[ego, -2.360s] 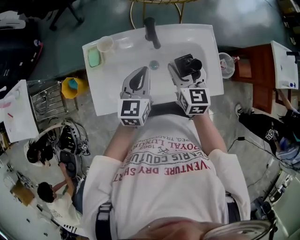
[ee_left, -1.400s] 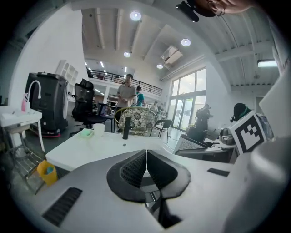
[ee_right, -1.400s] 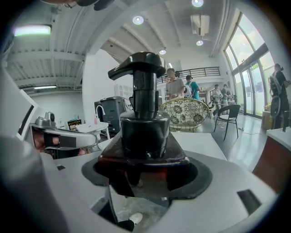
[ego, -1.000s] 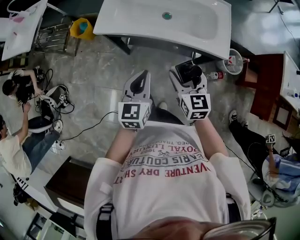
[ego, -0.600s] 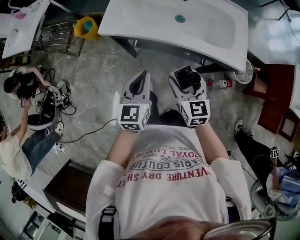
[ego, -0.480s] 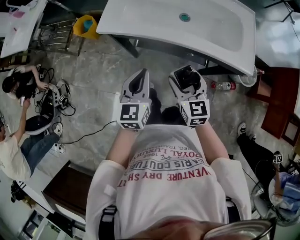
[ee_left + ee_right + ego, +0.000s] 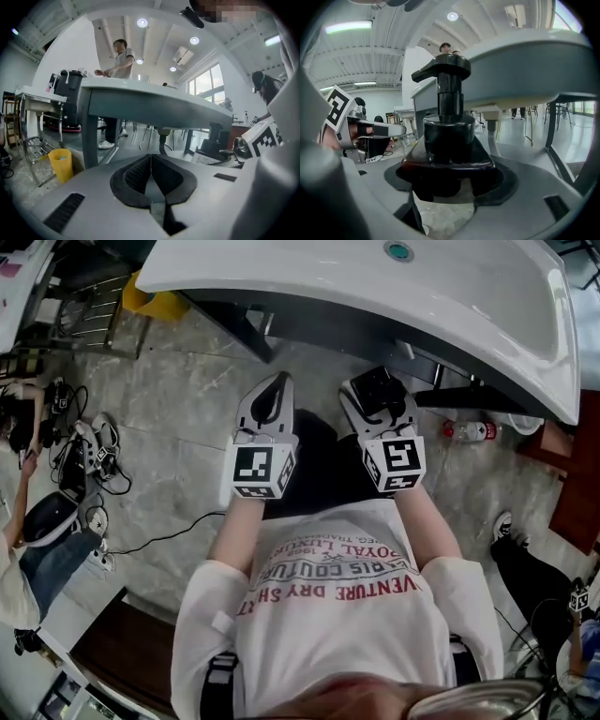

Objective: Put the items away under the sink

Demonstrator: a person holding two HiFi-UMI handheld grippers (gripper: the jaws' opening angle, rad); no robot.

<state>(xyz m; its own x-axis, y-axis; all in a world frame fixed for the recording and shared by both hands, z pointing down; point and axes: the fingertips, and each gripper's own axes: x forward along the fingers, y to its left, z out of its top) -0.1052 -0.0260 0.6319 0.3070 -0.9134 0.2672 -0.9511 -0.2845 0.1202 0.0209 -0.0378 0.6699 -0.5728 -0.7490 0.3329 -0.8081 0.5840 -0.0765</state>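
Note:
My right gripper (image 7: 373, 397) is shut on a black pump bottle (image 7: 446, 126); the pump head stands upright between the jaws in the right gripper view. In the head view the black pump bottle (image 7: 375, 390) sits low, just in front of the white sink's (image 7: 309, 282) front edge. My left gripper (image 7: 265, 399) is shut with nothing in it, its black pads (image 7: 136, 176) pressed together. Both grippers are held side by side below the level of the sink top, over the stone floor. The dark frame under the sink (image 7: 319, 329) lies just ahead of them.
A small bottle with a red label (image 7: 469, 430) lies on the floor under the sink's right end. A yellow bin (image 7: 60, 163) stands by a metal rack (image 7: 35, 145) to the left. A person (image 7: 115, 93) stands behind the sink. Cables and a seated person (image 7: 28, 549) are at far left.
The view has dropped lower and closer to the sink, whose front edge now fills the top of the head view. Both grippers keep their hold and their spacing.

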